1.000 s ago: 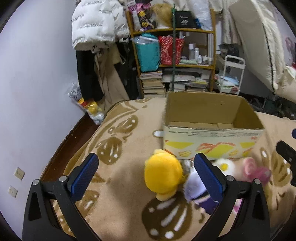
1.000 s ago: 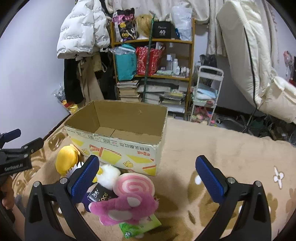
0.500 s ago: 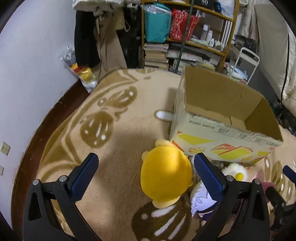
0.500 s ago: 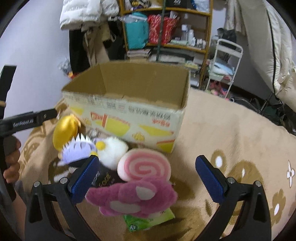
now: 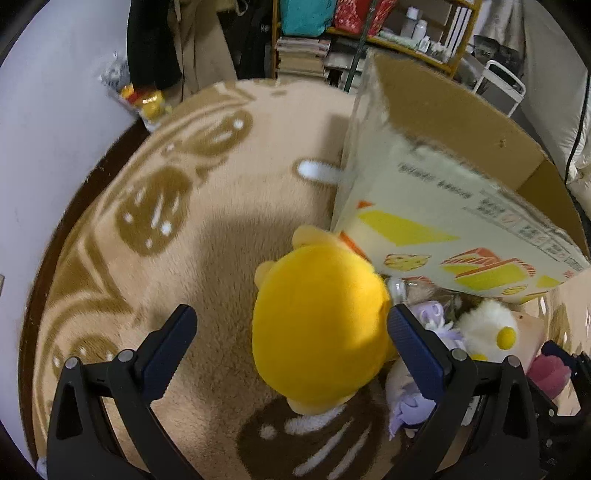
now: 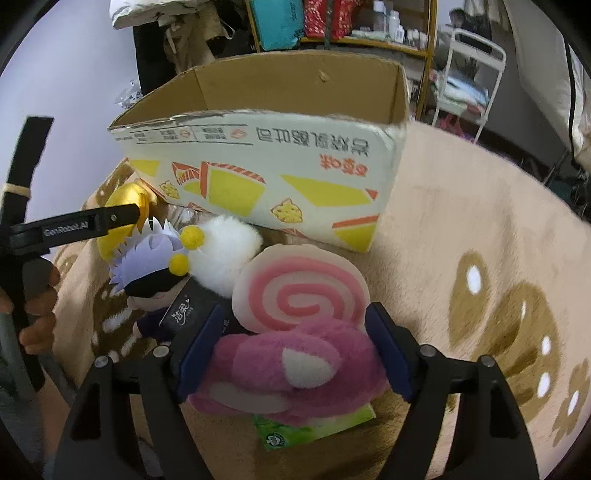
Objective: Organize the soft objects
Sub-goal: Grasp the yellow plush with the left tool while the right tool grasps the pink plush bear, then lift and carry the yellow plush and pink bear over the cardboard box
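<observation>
A yellow plush lies on the beige blanket in front of an open cardboard box. My left gripper is open, its right finger beside the plush, its left finger apart from it. In the right wrist view my right gripper is open around a pink plush, jaws on both its sides. Behind it lie a pink-swirl round cushion, a white fluffy plush, a lilac-haired doll and the box. The left gripper's finger shows at the left.
A green wipes pack lies under the pink plush. The blanket's left edge drops to the dark floor by the wall. Shelves and a white trolley stand behind the box.
Both grippers have moved down and forward to the toys. The left now straddles the yellow plush's side; the right now brackets the pink plush.
</observation>
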`<state>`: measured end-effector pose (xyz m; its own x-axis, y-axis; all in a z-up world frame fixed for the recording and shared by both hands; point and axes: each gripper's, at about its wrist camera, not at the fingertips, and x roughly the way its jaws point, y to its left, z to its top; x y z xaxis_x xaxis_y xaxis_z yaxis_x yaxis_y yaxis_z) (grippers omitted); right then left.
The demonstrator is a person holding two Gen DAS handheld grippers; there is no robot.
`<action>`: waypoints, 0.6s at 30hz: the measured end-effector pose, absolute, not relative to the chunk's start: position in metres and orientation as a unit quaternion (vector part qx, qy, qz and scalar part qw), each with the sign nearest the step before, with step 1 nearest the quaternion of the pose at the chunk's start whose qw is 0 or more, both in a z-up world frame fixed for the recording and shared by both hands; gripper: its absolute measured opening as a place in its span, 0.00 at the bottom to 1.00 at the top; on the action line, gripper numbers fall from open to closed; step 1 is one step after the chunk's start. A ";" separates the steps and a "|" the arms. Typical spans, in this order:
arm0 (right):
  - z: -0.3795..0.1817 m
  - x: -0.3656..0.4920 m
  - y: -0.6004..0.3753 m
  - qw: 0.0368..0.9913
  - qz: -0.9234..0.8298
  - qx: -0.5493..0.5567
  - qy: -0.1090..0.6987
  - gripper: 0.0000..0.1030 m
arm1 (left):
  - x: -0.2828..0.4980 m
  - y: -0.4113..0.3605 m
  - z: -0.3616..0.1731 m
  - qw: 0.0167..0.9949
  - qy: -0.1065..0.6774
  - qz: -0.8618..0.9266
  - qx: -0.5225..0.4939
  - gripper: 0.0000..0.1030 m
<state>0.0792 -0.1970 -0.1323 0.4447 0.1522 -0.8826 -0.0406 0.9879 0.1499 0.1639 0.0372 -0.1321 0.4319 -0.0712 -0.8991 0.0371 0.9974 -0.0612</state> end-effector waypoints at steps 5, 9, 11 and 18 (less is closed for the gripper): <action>-0.134 0.078 -0.202 0.839 0.062 0.071 0.536 0.80 | 0.171 0.042 -0.146 0.826 0.557 -0.061 -0.059 0.79; -0.131 0.073 -0.205 0.834 0.064 0.081 0.542 0.76 | 0.171 0.040 -0.147 0.822 0.558 -0.081 -0.074 0.56; -0.132 0.069 -0.208 0.828 0.062 0.094 0.549 0.75 | 0.168 0.036 -0.145 0.825 0.554 -0.084 -0.068 0.52; -0.129 0.062 -0.218 0.829 0.052 0.113 0.546 0.59 | 0.157 0.034 -0.134 0.838 0.539 -0.065 -0.056 0.45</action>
